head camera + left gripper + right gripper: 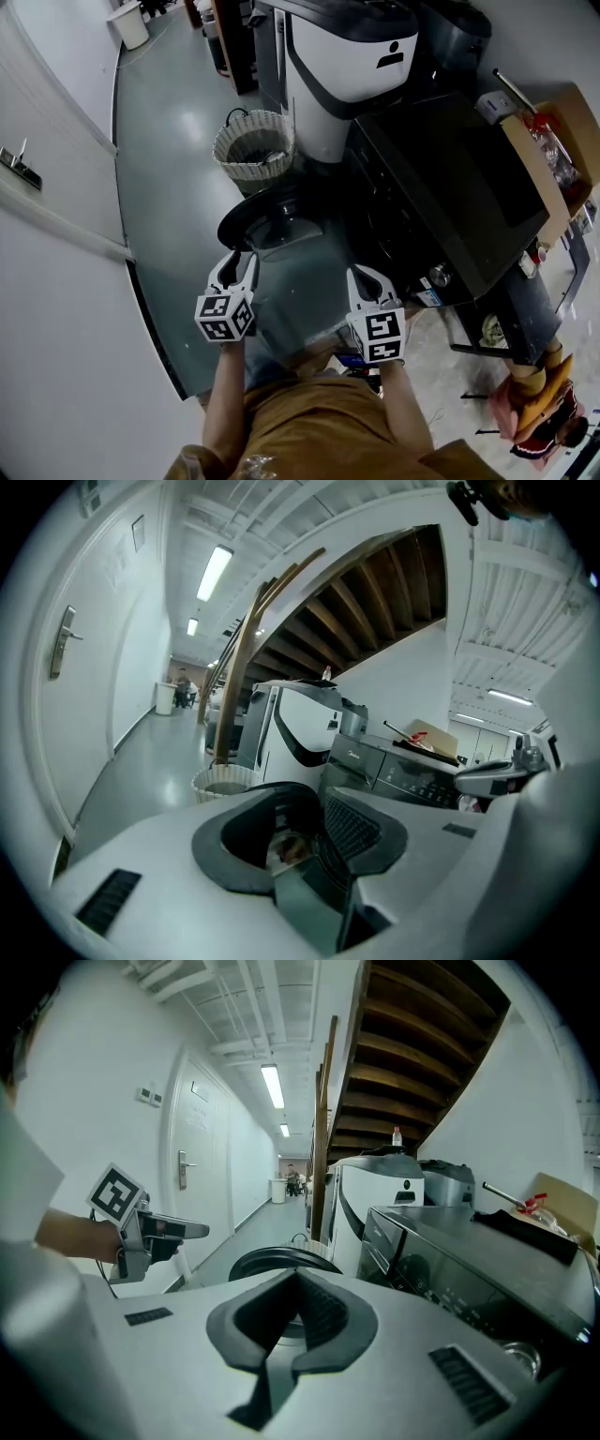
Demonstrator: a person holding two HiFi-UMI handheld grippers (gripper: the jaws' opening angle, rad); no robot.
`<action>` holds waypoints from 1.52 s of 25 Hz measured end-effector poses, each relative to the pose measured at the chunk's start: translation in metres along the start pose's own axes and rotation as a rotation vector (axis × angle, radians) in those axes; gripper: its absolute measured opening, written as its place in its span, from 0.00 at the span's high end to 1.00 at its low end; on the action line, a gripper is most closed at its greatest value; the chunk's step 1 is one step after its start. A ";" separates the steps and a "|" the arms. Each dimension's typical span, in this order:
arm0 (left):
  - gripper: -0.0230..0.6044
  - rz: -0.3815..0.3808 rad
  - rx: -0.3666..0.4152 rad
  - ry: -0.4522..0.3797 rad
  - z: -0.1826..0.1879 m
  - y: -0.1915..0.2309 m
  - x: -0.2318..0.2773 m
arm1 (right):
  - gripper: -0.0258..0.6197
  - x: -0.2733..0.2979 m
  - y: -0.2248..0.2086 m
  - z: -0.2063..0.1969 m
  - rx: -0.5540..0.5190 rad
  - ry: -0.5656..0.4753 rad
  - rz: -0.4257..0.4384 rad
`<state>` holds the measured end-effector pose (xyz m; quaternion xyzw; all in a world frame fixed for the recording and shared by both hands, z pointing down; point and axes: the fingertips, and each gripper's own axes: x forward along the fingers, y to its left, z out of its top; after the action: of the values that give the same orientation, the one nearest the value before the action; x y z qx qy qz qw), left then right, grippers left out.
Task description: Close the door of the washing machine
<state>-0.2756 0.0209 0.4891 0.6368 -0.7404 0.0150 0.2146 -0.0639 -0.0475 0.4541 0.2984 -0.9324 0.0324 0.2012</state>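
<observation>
The dark front-loading washing machine point(450, 187) point(450, 1269) stands at the right. Its round door point(267, 225) point(277, 1260) hangs open toward the floor on the left. My left gripper point(235, 265) point(314, 803) is at the near edge of the door, jaws apart, with nothing pressed between the pads. I cannot tell whether it touches the door. My right gripper point(368, 279) point(298, 1283) is shut and empty, level with the machine's front and short of it. The right gripper view shows the left gripper point(155, 1232) off to the left.
A wicker basket point(253, 145) stands just beyond the door, beside a large white appliance point(342, 66). On the machine's far side is a cardboard box point(553, 141). A white wall point(56, 281) runs along the left, and grey floor point(173, 122) stretches down the corridor.
</observation>
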 end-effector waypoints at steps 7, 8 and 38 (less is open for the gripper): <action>0.69 -0.023 0.017 0.064 -0.008 0.049 0.034 | 0.94 0.047 0.014 -0.009 0.022 0.058 -0.015; 0.69 -0.027 0.020 0.071 -0.008 0.056 0.039 | 0.94 0.054 0.015 -0.010 0.021 0.065 -0.017; 0.61 -0.243 0.139 0.346 -0.066 0.164 0.191 | 0.94 0.140 0.044 -0.048 0.067 0.234 -0.106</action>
<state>-0.4302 -0.1077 0.6551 0.7227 -0.6074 0.1492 0.2942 -0.1760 -0.0792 0.5558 0.3478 -0.8840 0.0874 0.2998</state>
